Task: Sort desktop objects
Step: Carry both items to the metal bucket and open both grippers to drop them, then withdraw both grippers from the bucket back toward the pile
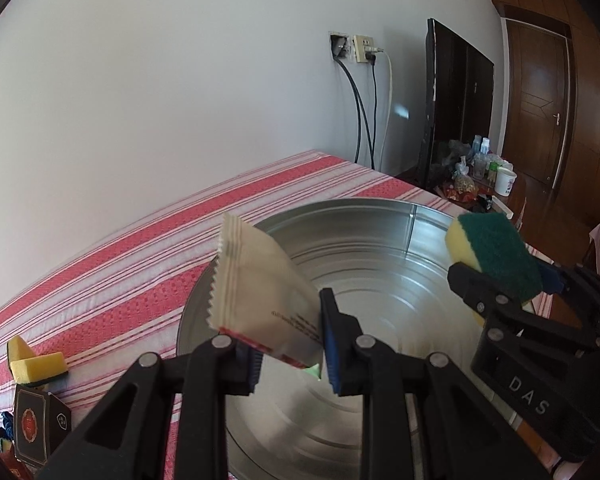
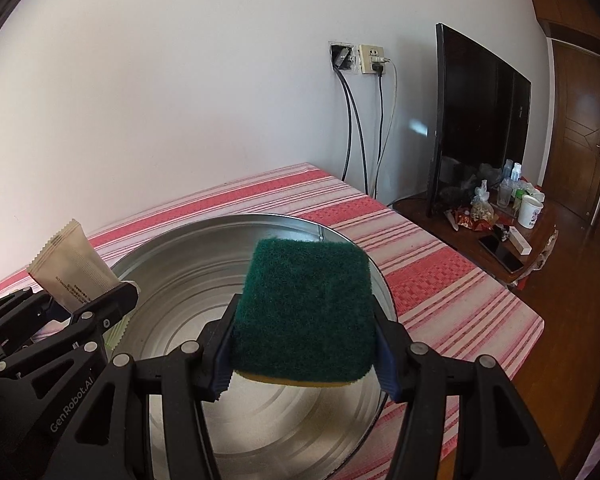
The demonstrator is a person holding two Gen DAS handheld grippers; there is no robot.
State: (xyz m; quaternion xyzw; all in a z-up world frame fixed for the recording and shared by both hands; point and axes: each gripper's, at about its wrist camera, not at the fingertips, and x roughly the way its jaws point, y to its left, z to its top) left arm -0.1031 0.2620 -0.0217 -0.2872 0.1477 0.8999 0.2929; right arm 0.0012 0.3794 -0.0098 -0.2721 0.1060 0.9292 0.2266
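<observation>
Item: beige sachet (image 1: 260, 292), pinched at its lower end by our left gripper (image 1: 288, 354), long axis rising, serrated end up and tilted left, above the basin's near-left rim. Item: green-and-yellow scouring sponge (image 2: 304, 312), green face up, clamped between our right gripper's (image 2: 304, 354) jaws over the basin's near side. Surface: red-and-white striped tablecloth (image 2: 440, 280) against a white wall (image 2: 180, 100); dark television (image 2: 480, 112) beyond the basin, right. Container: round metal basin (image 2: 180, 280); we see nothing lying inside.
</observation>
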